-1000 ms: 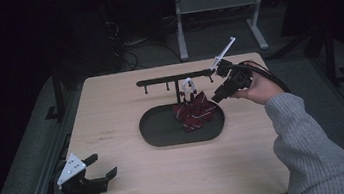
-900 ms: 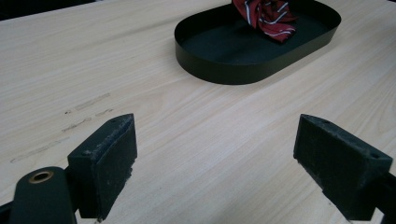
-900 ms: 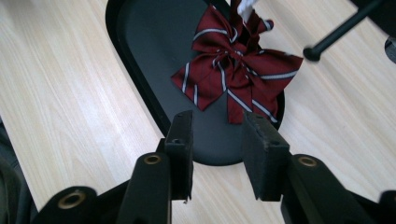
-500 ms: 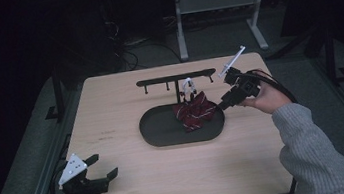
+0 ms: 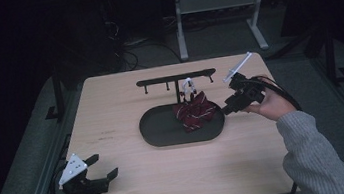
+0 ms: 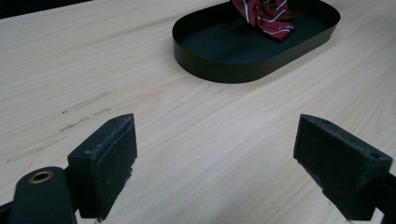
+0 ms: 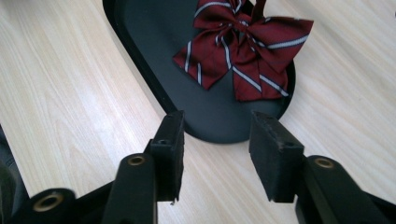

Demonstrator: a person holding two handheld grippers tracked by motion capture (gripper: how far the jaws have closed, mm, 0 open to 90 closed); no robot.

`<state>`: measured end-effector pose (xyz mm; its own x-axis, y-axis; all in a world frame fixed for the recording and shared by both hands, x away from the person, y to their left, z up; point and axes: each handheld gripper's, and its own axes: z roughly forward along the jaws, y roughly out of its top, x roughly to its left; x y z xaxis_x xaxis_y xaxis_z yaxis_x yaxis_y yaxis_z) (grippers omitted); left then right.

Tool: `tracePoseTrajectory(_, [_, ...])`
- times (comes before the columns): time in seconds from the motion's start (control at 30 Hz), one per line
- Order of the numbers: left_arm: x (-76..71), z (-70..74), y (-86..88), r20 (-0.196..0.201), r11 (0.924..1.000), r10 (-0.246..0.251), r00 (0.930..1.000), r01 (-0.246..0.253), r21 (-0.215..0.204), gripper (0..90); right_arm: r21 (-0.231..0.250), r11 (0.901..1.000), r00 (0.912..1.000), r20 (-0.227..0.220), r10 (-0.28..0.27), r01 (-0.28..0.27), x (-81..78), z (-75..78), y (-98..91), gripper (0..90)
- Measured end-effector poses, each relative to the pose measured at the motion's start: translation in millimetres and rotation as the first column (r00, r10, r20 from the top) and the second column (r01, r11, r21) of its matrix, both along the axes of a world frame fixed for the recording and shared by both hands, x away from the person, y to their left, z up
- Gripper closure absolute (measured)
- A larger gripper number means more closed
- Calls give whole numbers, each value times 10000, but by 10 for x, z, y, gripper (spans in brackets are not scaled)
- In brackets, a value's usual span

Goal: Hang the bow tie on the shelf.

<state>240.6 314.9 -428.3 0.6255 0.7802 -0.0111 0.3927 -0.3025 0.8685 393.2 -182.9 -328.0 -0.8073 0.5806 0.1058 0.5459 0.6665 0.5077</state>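
Your right gripper [image 7: 215, 154] has just been opening its fingers, with nothing between them, at the near end of the black tray [image 7: 140, 28]. The striped bow tie [image 7: 245, 44] lies crumpled at that end, one corner draped over the rim and still tethered to the black rack [image 5: 176, 79] behind. Pull it carelessly and the strap could snag, tipping the rack or dragging the tray. Your left gripper [image 6: 215, 154] rests wide open on the table [image 5: 111, 110].
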Motion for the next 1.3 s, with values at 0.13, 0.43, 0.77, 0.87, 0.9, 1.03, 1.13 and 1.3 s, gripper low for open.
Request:
tracePoseTrajectory(0.13, [1,-5,-10,-20,10000,4,10000,-4,-30,131,43,10000,10000,13,-56,56,-33,-24,-37,525])
tracePoseTrajectory(0.43, [3,-6,-18,-14,10000,-53,10000,53,1,131,103,9999,9999,60,-126,126,-117,-97,-92,473])
tracePoseTrajectory(0.77, [3,-10,-28,-47,10000,-45,10000,45,-2,131,243,9993,9996,6,-271,271,-219,-205,-173,453])
tracePoseTrajectory(0.87, [4,-10,-29,-72,10000,-60,10000,60,56,131,292,9990,9995,-6,-331,331,-254,-232,-196,445])
tracePoseTrajectory(0.9, [5,-11,-30,-80,10000,-72,9999,73,42,131,297,9990,9994,22,-345,344,-266,-243,-202,444])
tracePoseTrajectory(1.03, [10,-17,-34,-96,10000,-86,9999,87,32,131,377,9982,9989,63,-461,458,-317,-281,-224,431])
tracePoseTrajectory(1.13, [12,-17,-33,-107,9999,-92,9999,92,44,131,412,9979,9987,88,-495,491,-349,-322,-239,427])
tracePoseTrajectory(1.3, [15,-18,-30,-98,10000,-70,9999,70,46,131,488,9976,9988,54,-496,493,-402,-381,-255,425])
